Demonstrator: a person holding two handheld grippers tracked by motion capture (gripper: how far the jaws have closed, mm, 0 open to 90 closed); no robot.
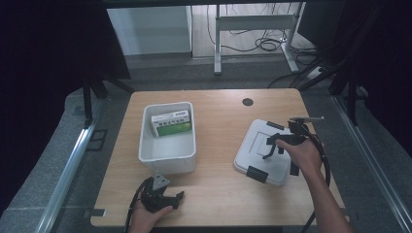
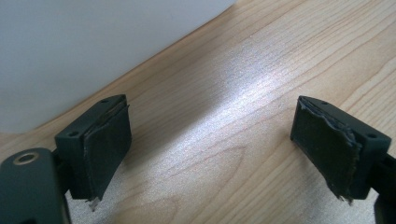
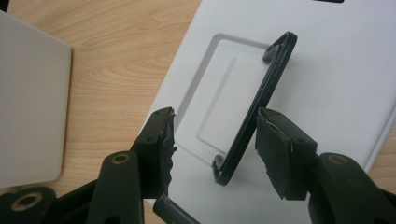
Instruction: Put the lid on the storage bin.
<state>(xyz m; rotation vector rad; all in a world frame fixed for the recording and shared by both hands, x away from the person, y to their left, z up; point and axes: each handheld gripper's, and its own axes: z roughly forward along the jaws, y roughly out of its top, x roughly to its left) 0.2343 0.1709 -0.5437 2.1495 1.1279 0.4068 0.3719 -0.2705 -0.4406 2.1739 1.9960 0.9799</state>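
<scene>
Straddling the raised black handle of the white lid, which lies flat at the table's right side, the right gripper is held open, its pads not seen pressing on it. The left gripper is rested wide open and empty near the white bin.

Bare counter lies open between the white bin and the lid; the lid's raised black handle stands between the right gripper's fingers.
</scene>
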